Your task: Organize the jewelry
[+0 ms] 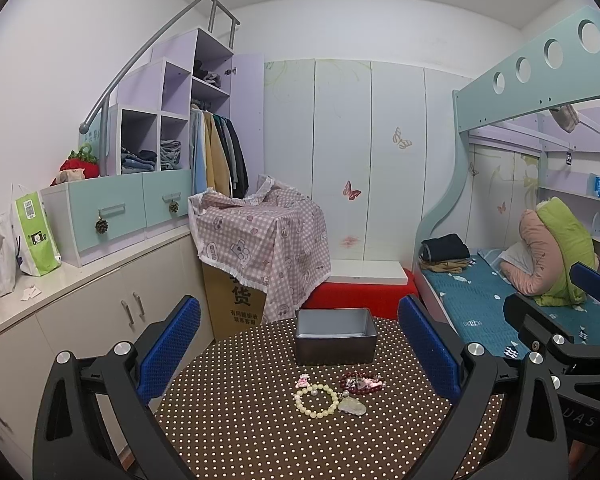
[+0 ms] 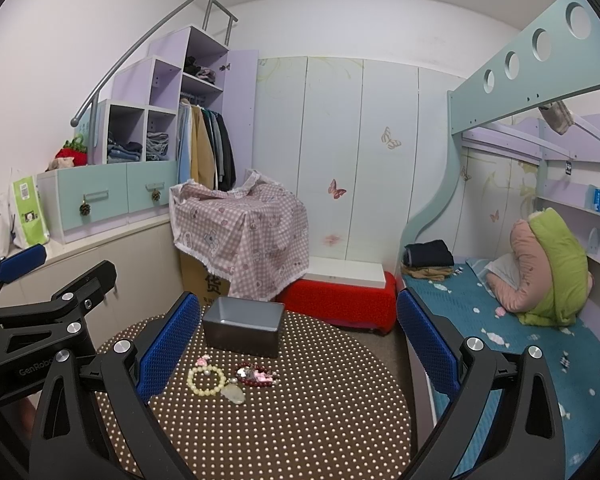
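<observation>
Polka-dot tabletop [image 1: 260, 432]: left gripper [image 1: 300, 354] and right gripper [image 2: 298, 350] hover level, jaws wide, holding nothing; "GenRobo" legible on the left gripper's body.

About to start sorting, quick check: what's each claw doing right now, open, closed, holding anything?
Left claw: open, holding nothing, above the table.
Right claw: open, holding nothing.

Grey box [image 1: 335, 346] interior: near wall hides the bottom in both views.
Dark red bead bracelet [image 1: 360, 383]: tangled with small pink pieces, too small to separate.
Cardboard carton [image 1: 233, 304]: top hidden under checked cloth [image 1: 260, 236].
Round table [image 2: 300, 420]: near edge cut off.
</observation>
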`<state>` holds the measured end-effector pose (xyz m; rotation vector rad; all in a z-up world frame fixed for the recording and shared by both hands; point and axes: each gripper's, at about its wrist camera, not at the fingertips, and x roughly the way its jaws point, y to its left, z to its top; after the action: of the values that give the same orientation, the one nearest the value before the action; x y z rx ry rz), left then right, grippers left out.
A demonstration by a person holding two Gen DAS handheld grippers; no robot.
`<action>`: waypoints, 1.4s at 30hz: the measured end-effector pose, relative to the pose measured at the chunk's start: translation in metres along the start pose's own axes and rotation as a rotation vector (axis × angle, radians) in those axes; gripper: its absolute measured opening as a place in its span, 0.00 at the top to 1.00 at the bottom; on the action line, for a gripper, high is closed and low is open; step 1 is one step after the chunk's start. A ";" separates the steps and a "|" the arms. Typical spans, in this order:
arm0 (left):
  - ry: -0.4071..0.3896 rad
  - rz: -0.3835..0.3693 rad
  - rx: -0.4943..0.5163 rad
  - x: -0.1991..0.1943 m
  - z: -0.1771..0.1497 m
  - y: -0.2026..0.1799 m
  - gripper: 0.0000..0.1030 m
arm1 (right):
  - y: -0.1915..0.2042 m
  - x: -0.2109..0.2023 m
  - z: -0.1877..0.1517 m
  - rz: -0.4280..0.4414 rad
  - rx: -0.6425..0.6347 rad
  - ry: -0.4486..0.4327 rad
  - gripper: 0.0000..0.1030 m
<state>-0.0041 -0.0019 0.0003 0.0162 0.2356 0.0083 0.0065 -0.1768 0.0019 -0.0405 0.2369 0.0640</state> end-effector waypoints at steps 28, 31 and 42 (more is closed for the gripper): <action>0.206 -0.007 -0.037 0.077 -0.041 0.028 0.07 | -0.006 0.076 -0.040 0.024 0.045 0.183 0.07; 0.276 0.012 -0.040 0.102 -0.063 0.040 0.07 | -0.010 0.101 -0.056 0.036 0.065 0.250 0.07; 0.593 -0.023 -0.072 0.187 -0.131 0.047 0.08 | -0.018 0.171 -0.108 0.067 0.084 0.434 0.07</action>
<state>0.1473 0.0486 -0.1696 -0.0616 0.8285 -0.0016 0.1481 -0.1902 -0.1428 0.0380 0.6748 0.1123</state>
